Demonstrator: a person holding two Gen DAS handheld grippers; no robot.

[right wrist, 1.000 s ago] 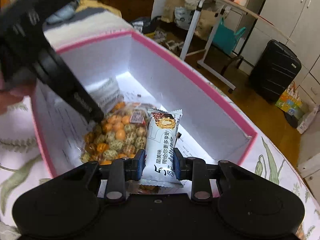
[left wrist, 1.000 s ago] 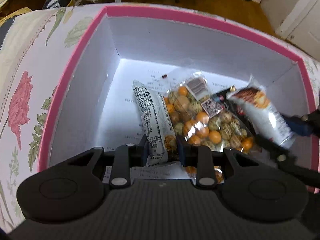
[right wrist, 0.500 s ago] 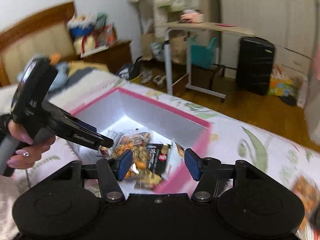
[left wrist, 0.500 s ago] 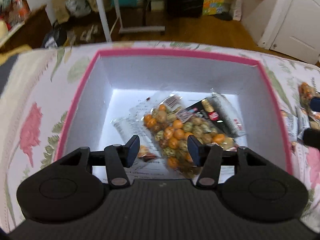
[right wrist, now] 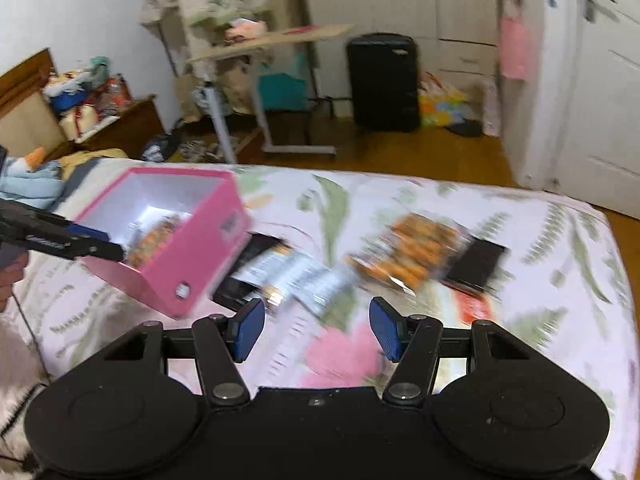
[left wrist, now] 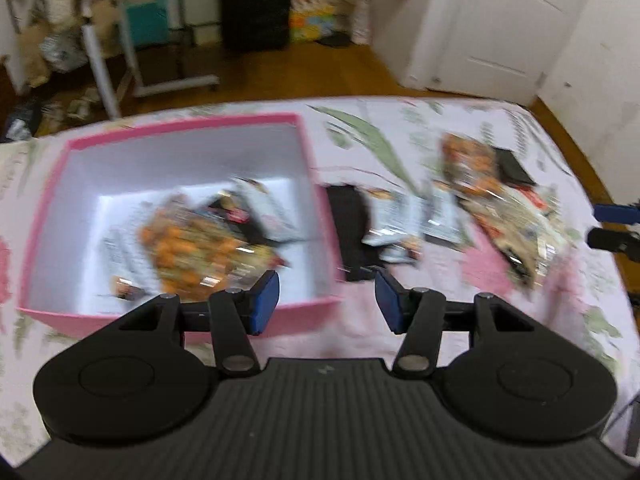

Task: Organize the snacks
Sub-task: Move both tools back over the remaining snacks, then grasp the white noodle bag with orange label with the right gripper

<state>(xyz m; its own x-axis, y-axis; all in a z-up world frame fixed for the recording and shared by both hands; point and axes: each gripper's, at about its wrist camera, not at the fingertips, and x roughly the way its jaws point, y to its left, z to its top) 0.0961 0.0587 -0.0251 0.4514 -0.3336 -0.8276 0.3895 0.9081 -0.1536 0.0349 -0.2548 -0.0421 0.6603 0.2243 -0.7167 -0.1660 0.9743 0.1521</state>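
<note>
Left gripper [left wrist: 327,300]: fingers apart, nothing between them, low centre of frame above the pink box [left wrist: 316,184] rim. Right gripper [right wrist: 317,328]: fingers apart, empty, over the bed [right wrist: 520,216]. Snack packets [left wrist: 208,244] lie in the box at left; loose snacks [right wrist: 416,252] on the bed at centre-right.

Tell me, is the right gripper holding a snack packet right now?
No, the right gripper has its jaws apart with nothing between them, and the loose snack packets lie on the bedspread beyond it.
</note>
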